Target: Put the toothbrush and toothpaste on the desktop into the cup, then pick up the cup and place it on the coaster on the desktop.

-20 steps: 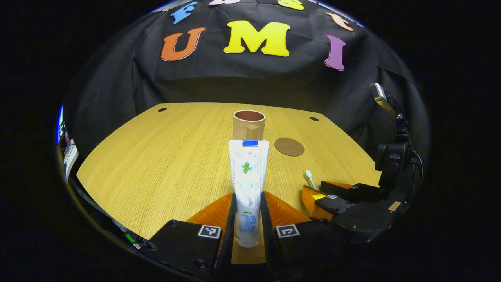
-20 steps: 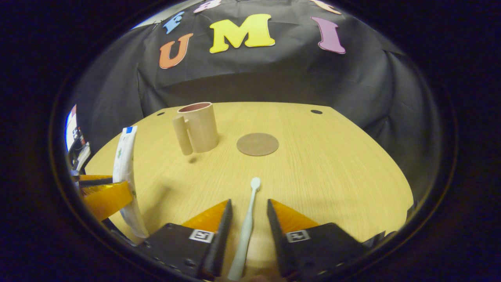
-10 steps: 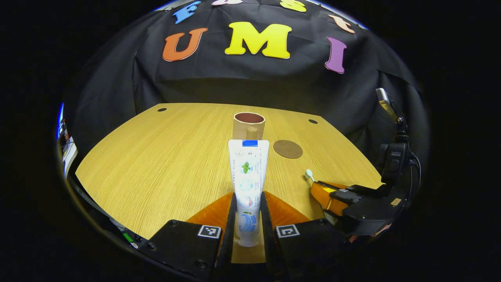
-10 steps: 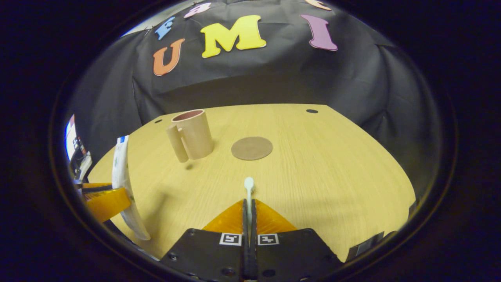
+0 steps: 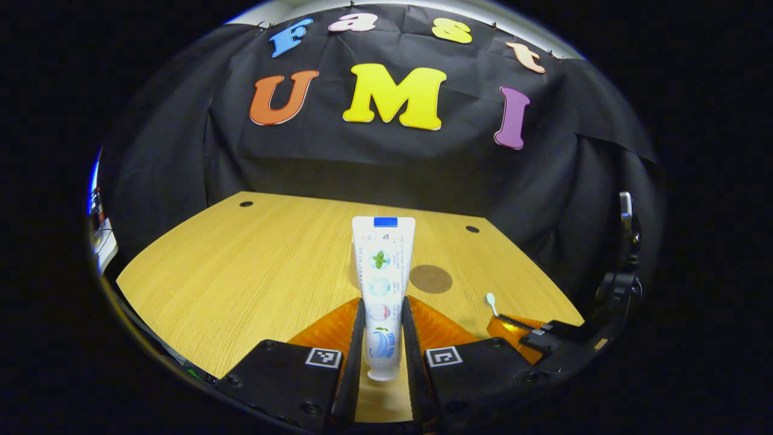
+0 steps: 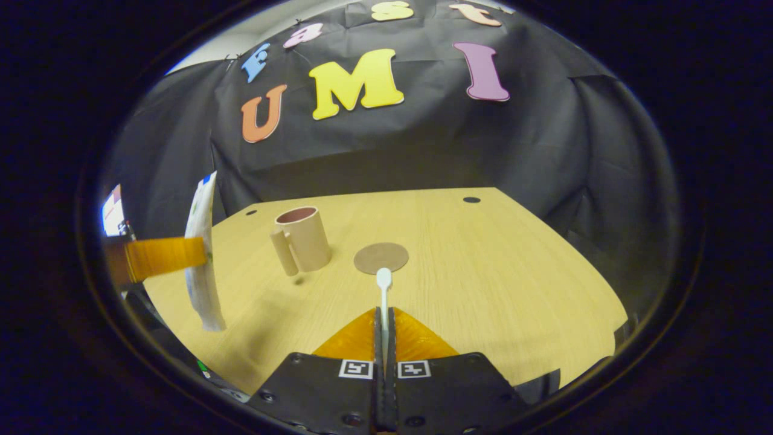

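In the left gripper view, the left tool point(image 5: 383, 329) is clenched on the toothpaste point(image 5: 383, 275), both fingers pressing its lower half; the tube stands upright, cap end down, lifted clear of the counter point(image 5: 253, 266). Low at the right edge, the right tool point(image 5: 513, 326) pinches the toothbrush point(image 5: 492, 302), its head pointing up. Farther off lies the coaster point(image 5: 430, 278), flat on the wood.

In the right gripper view, the right tool point(image 6: 384, 326) grips the toothbrush point(image 6: 383, 290), its fingers closed tight around the handle. The cup point(image 6: 304, 238) stands upright just left of the coaster point(image 6: 381, 257), handle toward the camera. The toothpaste point(image 6: 202, 254) hangs at the left.
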